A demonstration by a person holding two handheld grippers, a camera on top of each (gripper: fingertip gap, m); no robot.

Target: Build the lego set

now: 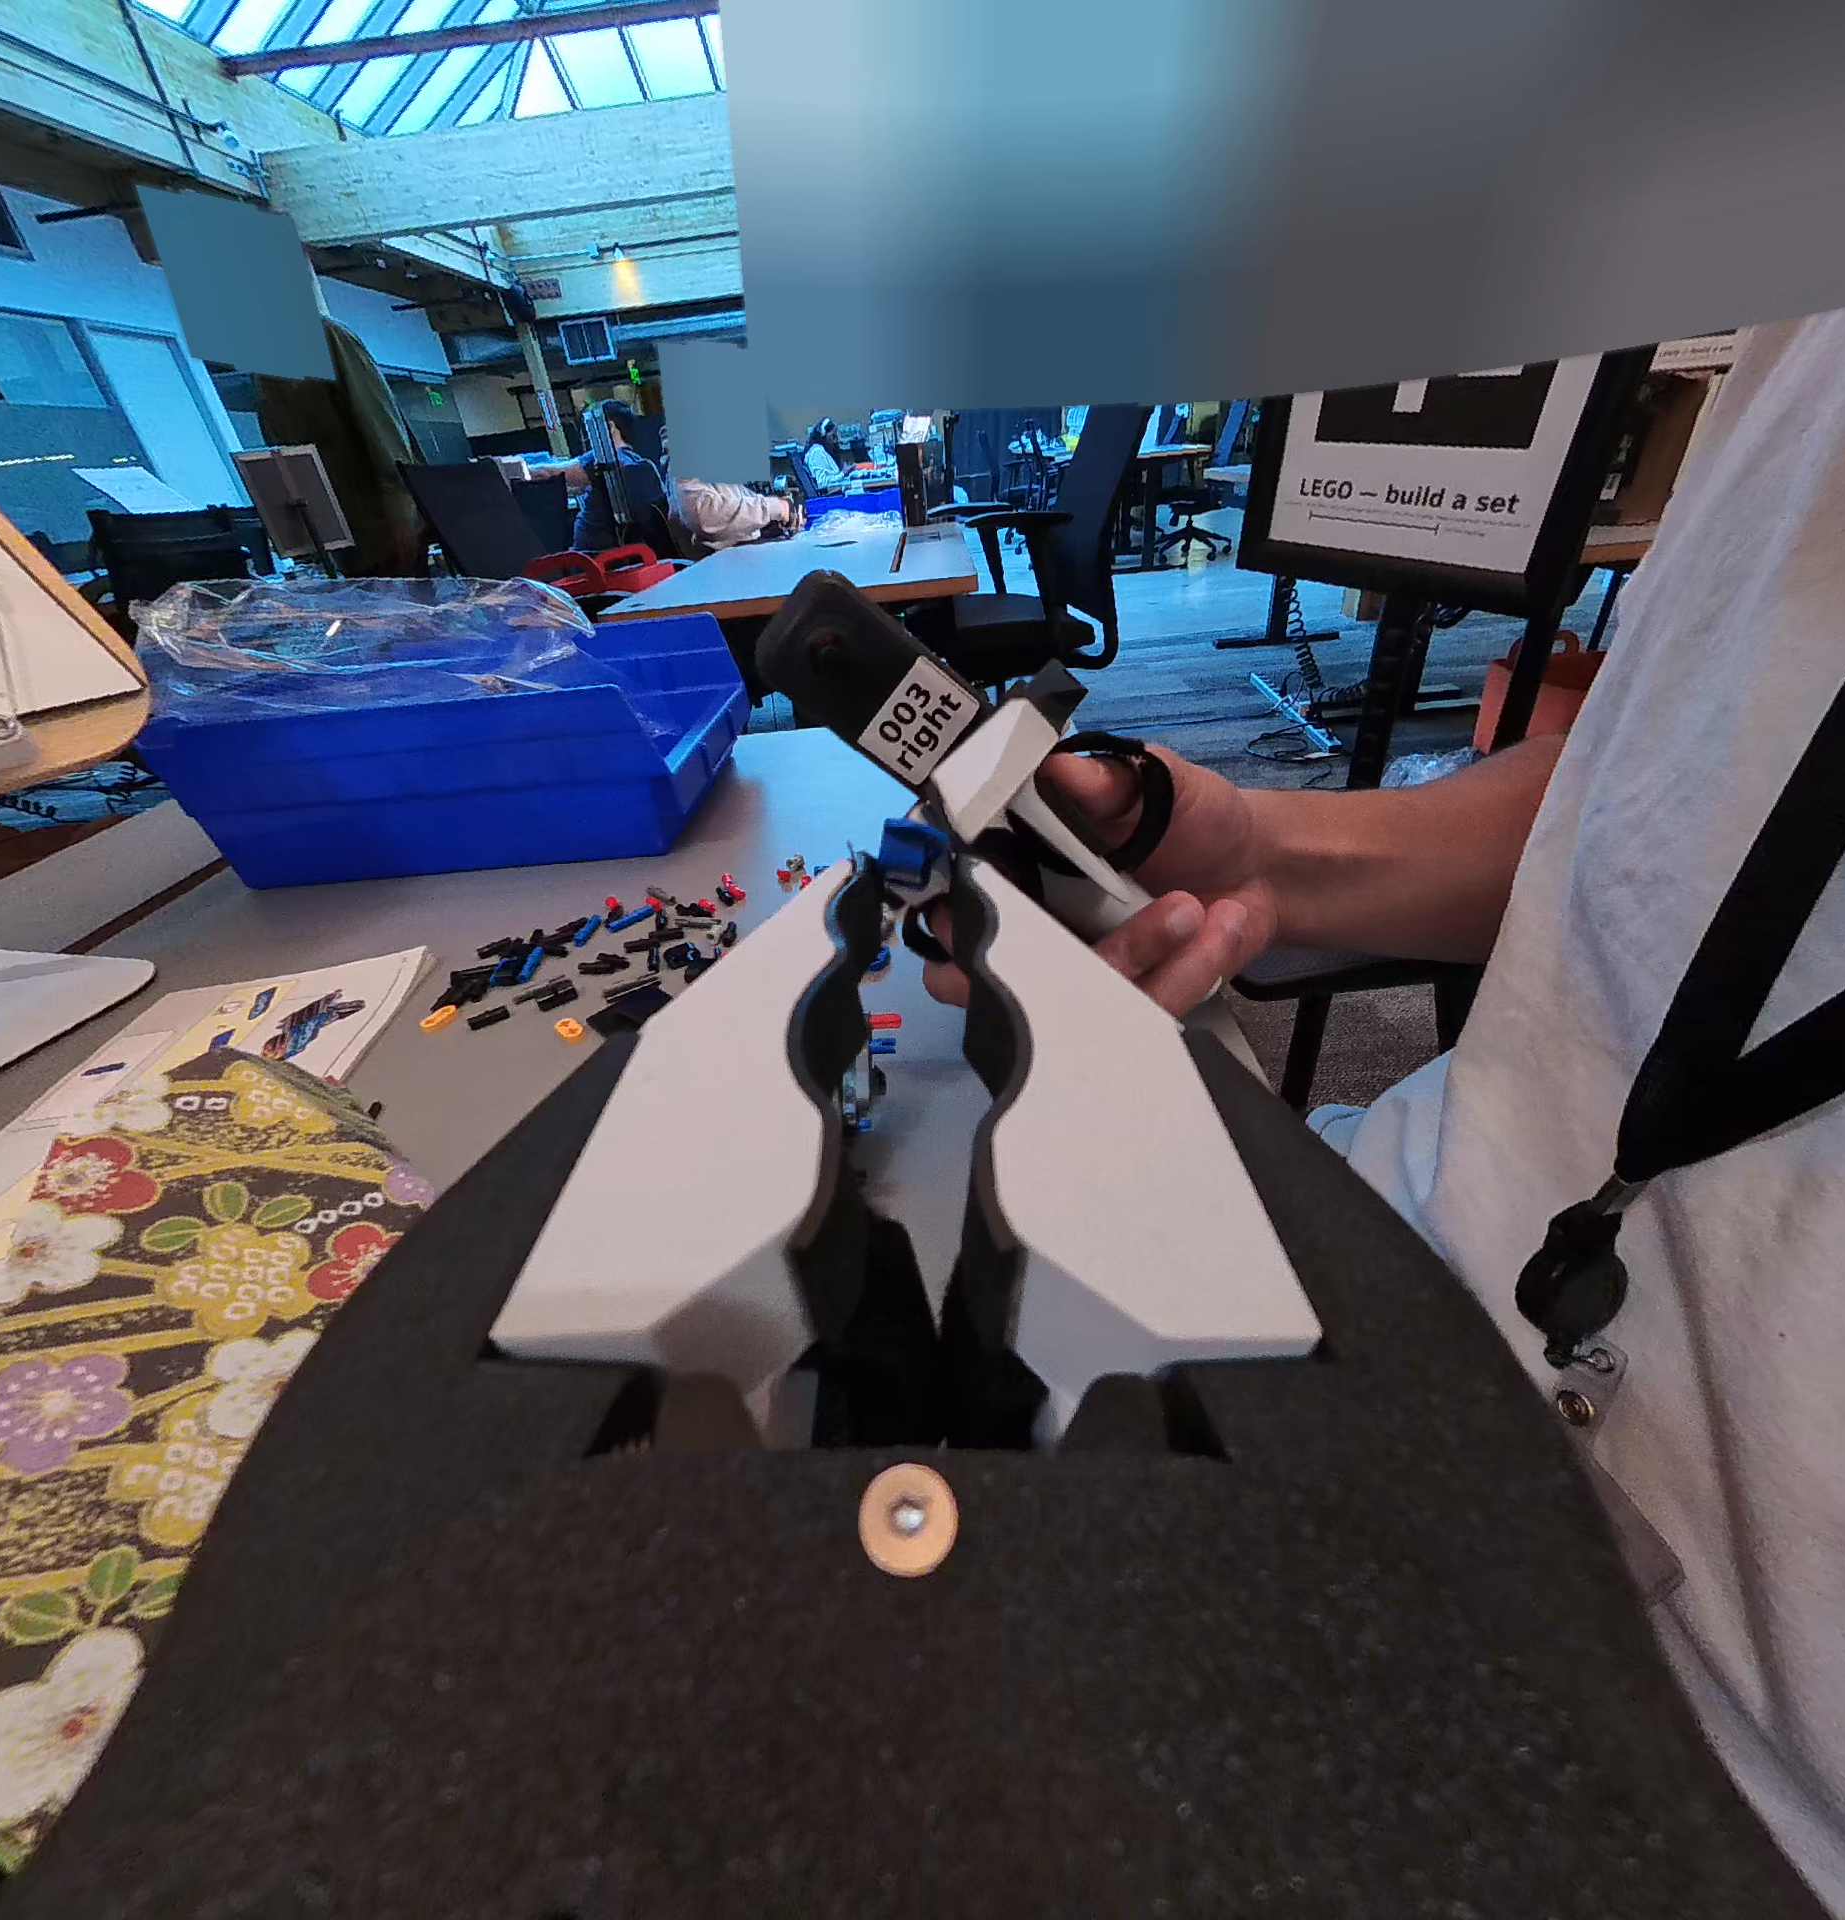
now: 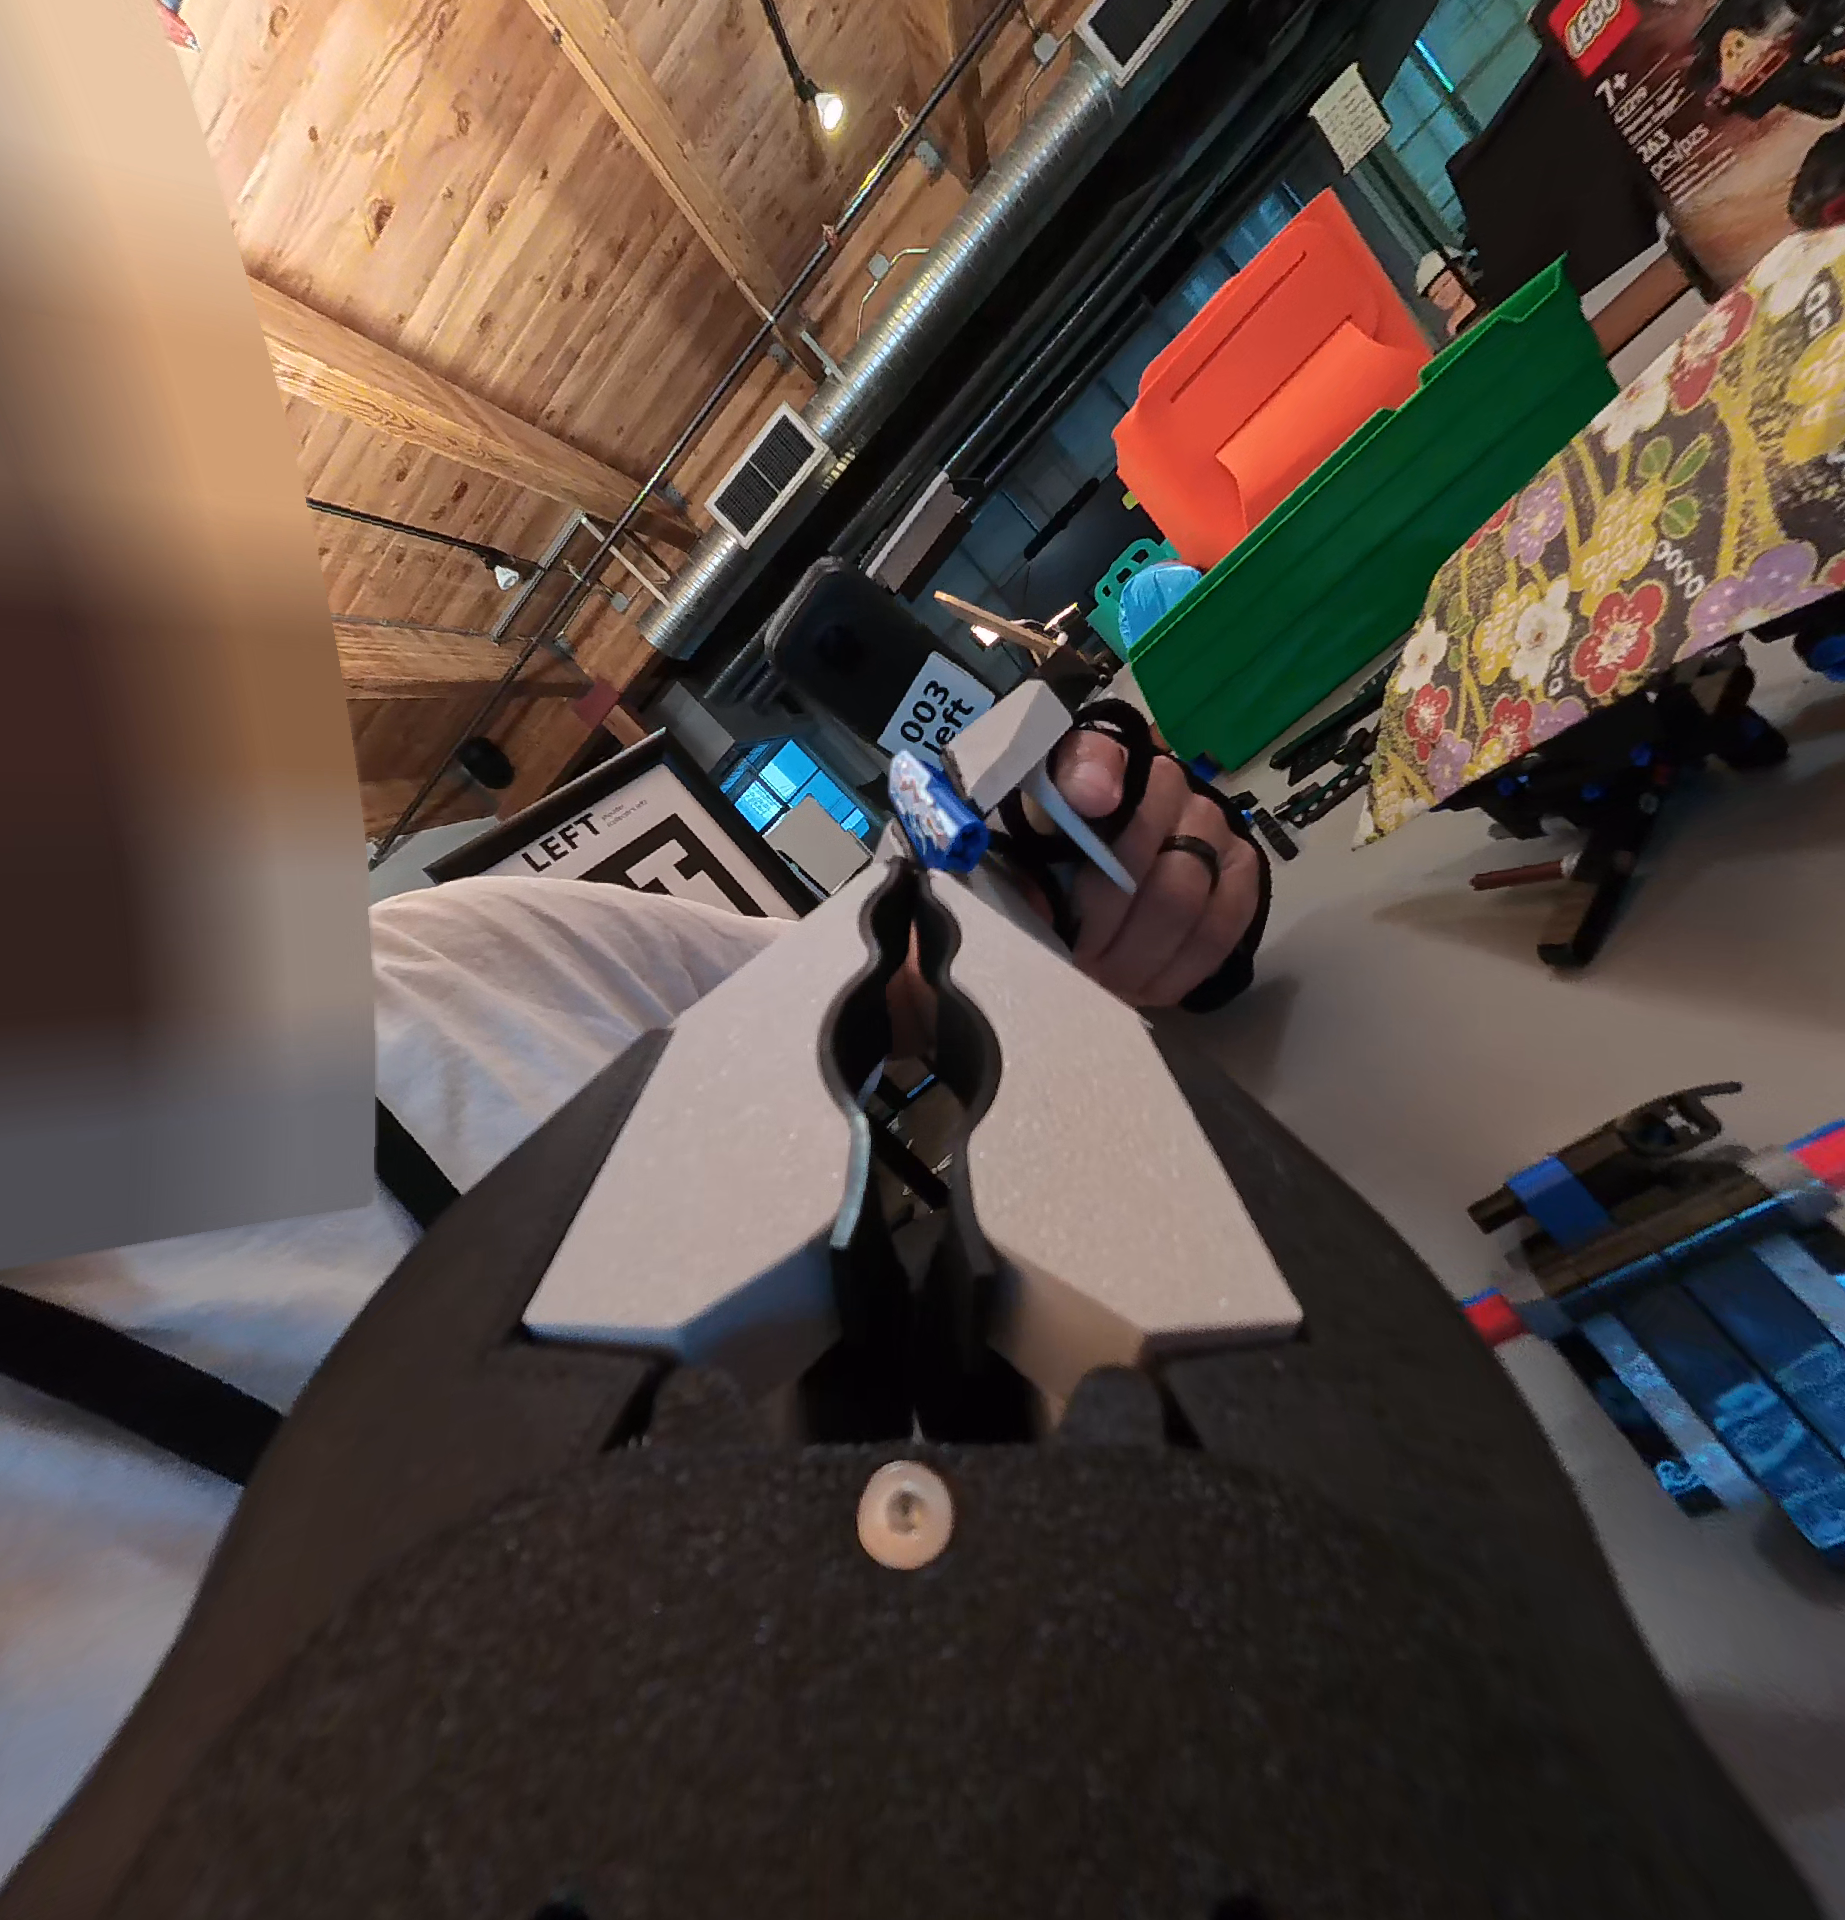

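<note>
A small blue Lego piece [image 1: 913, 857] with a white pattern on one face is held in the air between both grippers; it also shows in the right wrist view [image 2: 937, 823]. My left gripper [image 1: 910, 883] is shut on it at the fingertips. My right gripper [image 2: 913, 873] comes from the opposite side, its tips closed on the piece's near edge. Each gripper faces the other, held by a hand [image 1: 1188, 894]. A partly built blue and black model [image 2: 1676, 1309] lies on the grey table [image 2: 1417, 1039] to the right. Loose small pieces [image 1: 606, 956] lie scattered on the table.
An instruction booklet [image 1: 305, 1018] and floral cloth [image 1: 118, 1299] lie at the left. A blue bin [image 1: 430, 748] with clear bags stands behind the loose pieces. A green bin [image 2: 1365, 540], an orange bin [image 2: 1271, 384] and the set's box [image 2: 1728, 104] stand farther off. The tips of both grippers are at nearly the same place.
</note>
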